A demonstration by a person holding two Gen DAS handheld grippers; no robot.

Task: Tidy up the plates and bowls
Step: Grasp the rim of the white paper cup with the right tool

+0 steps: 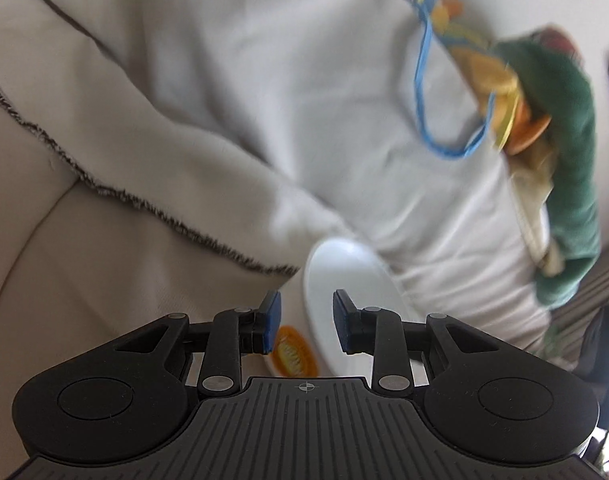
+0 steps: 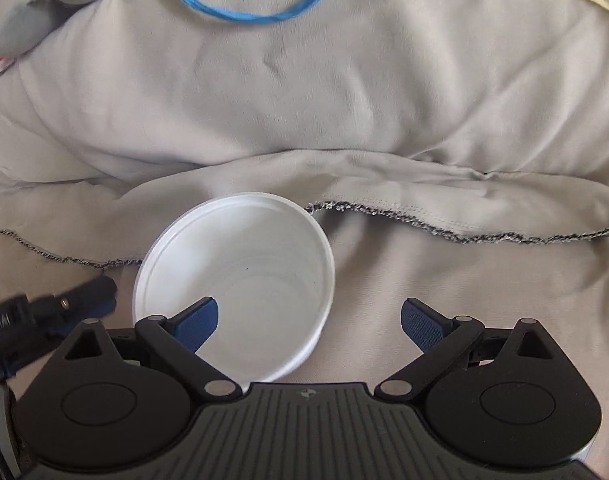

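A white plastic bowl (image 2: pixel 240 272) stands upright on beige fabric. My right gripper (image 2: pixel 310 324) is open wide just above it. One blue pad hangs inside the bowl and the other outside to the right, so the bowl's right wall lies between them untouched. In the left wrist view the same bowl (image 1: pixel 344 300) lies just beyond my left gripper (image 1: pixel 306 322). Those blue pads are apart with nothing pressed between them. A small orange-patterned dish (image 1: pixel 294 354) peeks out beside its left finger (image 1: pixel 270 320). The left gripper (image 2: pixel 76 300) shows blurred at the bowl's left in the right wrist view.
A beige cushion cover (image 2: pixel 344 92) with a frayed dark hem (image 2: pixel 464 234) lies folded behind the bowl. A blue cord loop (image 2: pixel 240 14) rests on it. A green cloth (image 1: pixel 564 140) with colourful items sits at the right. A grey soft toy (image 2: pixel 24 28) lies at the far left.
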